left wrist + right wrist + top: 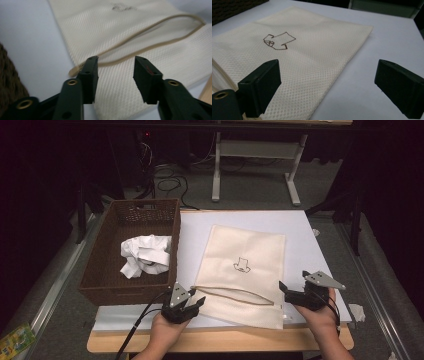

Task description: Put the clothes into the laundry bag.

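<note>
A cream mesh bag (245, 255) lies flat on the white board (300, 235), with a small dark outline drawing (242, 266) on it and a tan cord (235, 290) looped near its front end. My left gripper (196, 296) sits at the bag's front left corner. In the left gripper view its jaws (116, 60) stand apart just above the bag (125, 30) and cord (160, 23), pressing on nothing. My right gripper (292, 280) is at the bag's front right corner. It is wide open (328, 66) over the bag's edge (312, 50) and the drawing (278, 41).
A brown woven basket (100, 240) stands left of the bag and holds crumpled white cloth (145, 255). Its wall (7, 75) shows close beside my left gripper. The table's wooden front edge (225, 340) runs under the board. White frame legs (216, 170) and cables lie on the floor beyond.
</note>
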Available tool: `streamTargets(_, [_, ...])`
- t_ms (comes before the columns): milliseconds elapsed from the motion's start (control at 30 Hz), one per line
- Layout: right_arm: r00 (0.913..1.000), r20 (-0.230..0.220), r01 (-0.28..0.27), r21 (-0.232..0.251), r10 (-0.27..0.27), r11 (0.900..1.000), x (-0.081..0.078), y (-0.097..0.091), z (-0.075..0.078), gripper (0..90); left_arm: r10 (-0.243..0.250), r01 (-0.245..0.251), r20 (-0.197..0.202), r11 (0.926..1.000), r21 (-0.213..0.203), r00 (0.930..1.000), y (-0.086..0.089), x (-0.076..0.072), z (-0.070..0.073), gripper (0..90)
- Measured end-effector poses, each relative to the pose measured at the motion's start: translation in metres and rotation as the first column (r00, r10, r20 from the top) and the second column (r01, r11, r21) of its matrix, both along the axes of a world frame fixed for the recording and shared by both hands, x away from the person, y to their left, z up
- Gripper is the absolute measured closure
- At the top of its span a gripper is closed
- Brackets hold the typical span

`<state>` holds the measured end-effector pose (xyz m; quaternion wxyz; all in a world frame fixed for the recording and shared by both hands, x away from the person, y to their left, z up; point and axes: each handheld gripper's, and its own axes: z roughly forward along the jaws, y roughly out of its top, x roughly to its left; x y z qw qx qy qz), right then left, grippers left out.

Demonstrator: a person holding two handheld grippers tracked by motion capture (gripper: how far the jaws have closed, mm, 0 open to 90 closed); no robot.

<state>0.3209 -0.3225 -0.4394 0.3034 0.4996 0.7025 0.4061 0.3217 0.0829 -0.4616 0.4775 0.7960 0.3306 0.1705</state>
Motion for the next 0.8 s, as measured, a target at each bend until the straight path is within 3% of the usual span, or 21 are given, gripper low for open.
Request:
streamTargets(100, [0.9993, -0.035, -0.008, 0.01, 0.008, 0.9999, 0.011, 0.0, -0.004, 10.0, -0.007, 0.007, 0.008, 0.9996, -0.029, 0.9999, 0.0, -0.001, 0.003, 45.8])
streamTargets(133, [0.9987, -0.048, -0.015, 0.012, 0.016, 0.9998, 0.017, 0.0, -0.006, 18.1, -0.014, 0.014, 0.001, 0.9989, -0.044, 0.9999, 0.001, 0.0, 0.004, 45.8])
streamTargets(167, [0.9961, -0.087, -0.019, -0.018, 0.018, 0.9997, 0.037, 0.0, -0.01, 25.5, -0.026, 0.026, -0.012, 0.9978, -0.061, 0.9996, 0.003, 0.001, 0.004, 42.5])
streamTargets(233, [0.9921, -0.125, 0.011, -0.025, -0.014, 0.9996, 0.058, 0.0, -0.015, 24.5, -0.027, 0.026, -0.015, 0.9977, -0.062, 0.9995, 0.003, 0.001, 0.005, 41.0])
streamTargets(267, [0.9921, -0.125, 0.011, -0.025, -0.014, 0.9996, 0.058, 0.0, -0.015, 24.5, -0.028, 0.027, -0.014, 0.9974, -0.067, 0.9995, 0.004, 0.002, 0.005, 41.0])
streamTargets(300, [0.9877, -0.152, 0.032, -0.014, -0.034, 0.9994, 0.07, 0.0, -0.017, 25.1, -0.027, 0.026, -0.018, 0.997, -0.073, 0.9995, 0.006, 0.002, 0.007, 41.0])
streamTargets(333, [0.979, -0.191, 0.07, -0.015, -0.071, 0.9975, 0.097, -0.002, -0.023, 28.5, -0.028, 0.026, -0.021, 0.996, -0.085, 0.9994, 0.007, 0.003, 0.007, 42.2])
streamTargets(400, [0.9758, -0.201, 0.081, -0.028, -0.085, 0.9963, 0.106, -0.002, -0.025, 29.2, -0.036, 0.034, -0.022, 0.9948, -0.096, 0.9991, 0.009, 0.003, 0.009, 42.4])
streamTargets(467, [0.9614, -0.243, 0.117, -0.064, -0.129, 0.9911, 0.134, -0.002, -0.028, 29.3, -0.042, 0.041, -0.011, 0.9945, -0.097, 0.999, 0.01, 0.003, 0.011, 42.4])
streamTargets(567, [0.9552, -0.261, 0.124, -0.073, -0.139, 0.9897, 0.147, -0.002, -0.03, 30.0, -0.048, 0.047, -0.011, 0.9934, -0.104, 0.9988, 0.012, 0.004, 0.013, 42.4])
streamTargets(600, [0.9396, -0.299, 0.152, -0.073, -0.167, 0.9856, 0.159, -0.001, -0.035, 30.7, -0.053, 0.05, -0.026, 0.9922, -0.114, 0.9982, 0.012, 0.005, 0.013, 43.6])
streamTargets(667, [0.9367, -0.301, 0.169, -0.058, -0.179, 0.9839, 0.161, -0.002, -0.037, 31.5, -0.06, 0.056, -0.03, 0.9912, -0.12, 0.9977, 0.012, 0.005, 0.013, 44.0])
streamTargets(700, [0.9372, -0.286, 0.189, -0.064, -0.2, 0.9798, 0.161, 0.0, -0.038, 34.6, -0.066, 0.062, -0.028, 0.9907, -0.121, 0.9974, 0.011, 0.004, 0.013, 44.0])
streamTargets(767, [0.9456, -0.272, 0.163, -0.078, -0.178, 0.9836, 0.162, 0.004, -0.037, 54.2, -0.072, 0.069, -0.024, 0.9909, -0.115, 0.9971, 0.01, 0.003, 0.014, 44.1])
streamTargets(800, [0.9518, -0.268, 0.127, -0.098, -0.149, 0.9871, 0.161, 0.009, -0.035, 77.5, -0.078, 0.075, -0.022, 0.9904, -0.116, 0.9967, 0.01, 0.003, 0.014, 44.4])
